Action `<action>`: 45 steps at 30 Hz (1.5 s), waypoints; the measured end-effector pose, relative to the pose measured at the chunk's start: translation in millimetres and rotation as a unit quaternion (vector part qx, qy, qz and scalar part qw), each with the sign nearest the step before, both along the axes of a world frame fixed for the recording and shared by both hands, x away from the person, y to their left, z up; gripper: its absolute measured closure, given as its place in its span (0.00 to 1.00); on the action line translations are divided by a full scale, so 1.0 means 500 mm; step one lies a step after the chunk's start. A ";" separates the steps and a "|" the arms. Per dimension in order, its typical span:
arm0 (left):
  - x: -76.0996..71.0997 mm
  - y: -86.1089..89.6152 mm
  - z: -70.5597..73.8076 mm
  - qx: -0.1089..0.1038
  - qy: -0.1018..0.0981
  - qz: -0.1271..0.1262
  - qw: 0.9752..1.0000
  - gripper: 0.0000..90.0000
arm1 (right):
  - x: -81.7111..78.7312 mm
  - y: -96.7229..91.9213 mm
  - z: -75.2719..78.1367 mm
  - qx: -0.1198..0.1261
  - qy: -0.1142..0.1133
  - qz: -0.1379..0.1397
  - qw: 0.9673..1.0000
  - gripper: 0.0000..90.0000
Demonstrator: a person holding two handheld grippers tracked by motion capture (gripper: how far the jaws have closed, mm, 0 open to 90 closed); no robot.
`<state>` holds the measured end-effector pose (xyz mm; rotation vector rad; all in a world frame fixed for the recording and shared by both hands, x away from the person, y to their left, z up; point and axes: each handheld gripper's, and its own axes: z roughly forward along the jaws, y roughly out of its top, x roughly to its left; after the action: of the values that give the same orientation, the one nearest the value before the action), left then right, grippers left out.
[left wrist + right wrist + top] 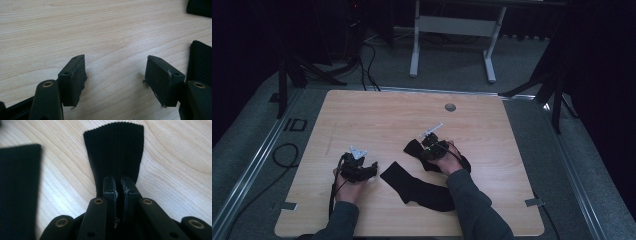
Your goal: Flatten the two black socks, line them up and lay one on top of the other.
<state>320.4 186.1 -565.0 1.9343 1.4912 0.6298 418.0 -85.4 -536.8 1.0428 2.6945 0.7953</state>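
Two black socks lie on the wooden table [377,115]. One sock [419,187] stretches flat across the lower middle of the high view, running from centre toward the lower right. The other sock [115,150] is bunched under the right hand, just right of centre in that view, and its ribbed cuff fans out toward the top of the right gripper view.

The right gripper [119,185] has its jaws pressed nearly together, pinching this ribbed sock at its narrow gathered part; the cloth widens beyond the tips. At the left edge of the right gripper view a blurred dark band of the flat sock lies on the wood, apart from the held one.

The left gripper [116,72] sits at the lower left of the high view, beside the near end of the flat sock. Its jaws stand wide apart over bare wood, with nothing between them. The left gripper view shows frayed pads [78,75] on both jaws, black ribbed cloth at the right edge, and another dark piece in the upper right corner.

A small round grey grommet [450,107] sits in the table near its far edge.
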 end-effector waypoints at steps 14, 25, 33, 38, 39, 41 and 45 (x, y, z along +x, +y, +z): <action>-0.001 -0.003 -0.001 -0.001 -0.003 -0.001 1.000 0.37 | -0.063 -0.007 0.120 0.059 -0.049 0.012 0.997 0.93; -0.001 -0.004 -0.001 -0.002 -0.003 0.000 1.000 0.37 | -0.107 -0.021 0.174 0.077 -0.073 0.016 0.994 0.93; -0.001 -0.003 -0.001 -0.001 -0.002 -0.001 1.000 0.37 | -0.154 -0.025 0.188 0.066 -0.074 0.014 0.995 0.93; -0.001 -0.003 -0.001 -0.001 -0.003 -0.001 1.000 0.37 | -0.177 -0.025 0.192 0.073 -0.071 0.008 0.995 0.93; -0.001 -0.004 -0.001 -0.002 -0.003 0.000 1.000 0.37 | -0.188 -0.021 0.190 0.074 -0.070 0.007 0.995 0.93; -0.002 -0.004 -0.001 -0.002 -0.003 0.001 1.000 0.37 | -0.196 -0.015 0.191 0.075 -0.069 0.005 0.995 0.93; -0.002 -0.004 -0.001 -0.002 -0.003 0.001 1.000 0.37 | -0.204 -0.009 0.207 0.075 -0.085 0.004 0.994 0.93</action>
<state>319.6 184.1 -565.6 1.9270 1.4887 0.6329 316.1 -89.6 -433.4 0.9468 2.5313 1.0508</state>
